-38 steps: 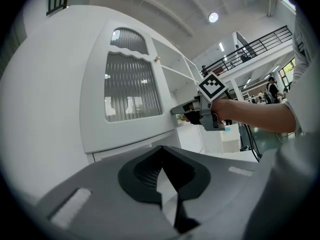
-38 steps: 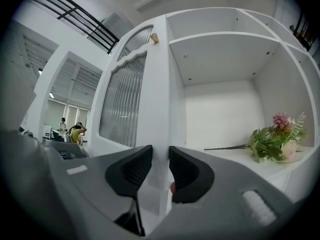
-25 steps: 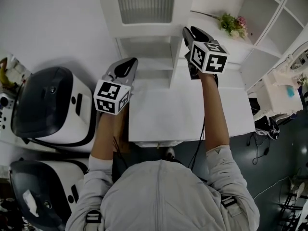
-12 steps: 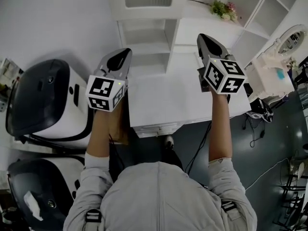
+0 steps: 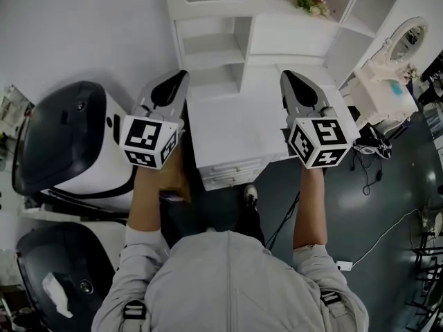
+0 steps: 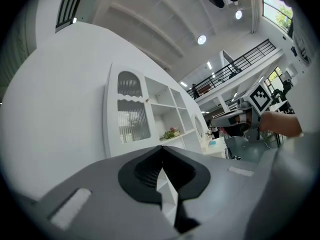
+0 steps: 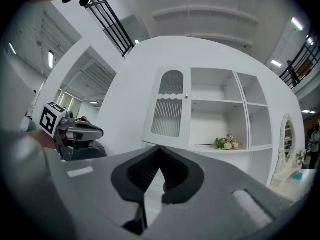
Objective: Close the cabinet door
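Note:
A white cabinet (image 5: 221, 19) stands against the wall behind a white desk (image 5: 228, 137). Its ribbed-glass door (image 7: 170, 104) lies flush with the frame, knob (image 7: 187, 95) at its right edge; the door (image 6: 132, 111) also shows in the left gripper view. Both grippers hover over the desk, well back from the cabinet and touching nothing. My left gripper (image 5: 181, 75) is shut and empty, its tips (image 6: 161, 148) meeting. My right gripper (image 5: 286, 75) is shut and empty too, its tips (image 7: 160, 147) together.
Open shelves (image 7: 215, 109) sit right of the door, with a flower sprig (image 5: 310, 1) on one. Two white-and-black machines (image 5: 69, 137) stand at the left. A small vanity with a round mirror (image 5: 400, 39) is at the right. Cables (image 5: 387, 244) lie on the dark floor.
Both grippers have drawn back from the cabinet toward the person. The right one was up by the shelves and now hangs over the desk's right side.

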`<state>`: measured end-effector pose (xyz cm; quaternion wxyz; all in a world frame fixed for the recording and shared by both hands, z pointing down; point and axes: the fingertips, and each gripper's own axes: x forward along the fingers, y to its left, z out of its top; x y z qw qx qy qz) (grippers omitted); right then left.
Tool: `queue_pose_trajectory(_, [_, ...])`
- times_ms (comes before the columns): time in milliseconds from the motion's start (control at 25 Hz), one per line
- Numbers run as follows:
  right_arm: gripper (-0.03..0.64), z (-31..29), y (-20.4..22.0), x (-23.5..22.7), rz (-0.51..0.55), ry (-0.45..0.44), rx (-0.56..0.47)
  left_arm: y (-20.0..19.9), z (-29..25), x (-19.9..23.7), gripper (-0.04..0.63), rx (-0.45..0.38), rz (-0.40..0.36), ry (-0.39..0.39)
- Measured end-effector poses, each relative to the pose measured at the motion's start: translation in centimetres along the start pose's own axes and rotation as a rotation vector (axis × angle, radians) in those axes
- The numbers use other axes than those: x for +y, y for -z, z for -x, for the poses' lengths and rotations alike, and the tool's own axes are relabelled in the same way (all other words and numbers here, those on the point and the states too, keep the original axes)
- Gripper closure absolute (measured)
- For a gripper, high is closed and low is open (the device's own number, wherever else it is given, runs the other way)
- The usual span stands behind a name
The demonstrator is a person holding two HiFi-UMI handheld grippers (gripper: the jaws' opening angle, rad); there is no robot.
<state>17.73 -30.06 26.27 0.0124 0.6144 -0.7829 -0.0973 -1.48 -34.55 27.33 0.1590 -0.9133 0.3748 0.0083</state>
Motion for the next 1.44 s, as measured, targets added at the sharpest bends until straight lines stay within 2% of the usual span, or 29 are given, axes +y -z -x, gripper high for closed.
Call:
queue_pose_trajectory(200, [0.616, 2.2, 0.0, 2.8, 0.032, 0.011, 0.010, -0.2, 2.7, -0.8, 0.578, -0.007, -0.028, 0.006])
queue_pose_trajectory(440, [0.617, 2.5, 0.2, 4.5, 0.071, -0.005, 0.048, 0.1, 3.5, -1.5, 0.578, -0.001, -0.040, 0.018])
queue_pose_trajectory(880, [0.617, 1.9, 0.8, 4.9, 0.081, -0.007, 0.073, -0.2, 3.2, -2.0, 0.578, -0.009, -0.046, 0.045])
queue_pose_trajectory(1440, [0.617, 1.9, 1.3, 4.8, 0.095, -0.004, 0.086, 0.2, 3.4, -1.8, 0.578, 0.001, -0.039, 0.034])
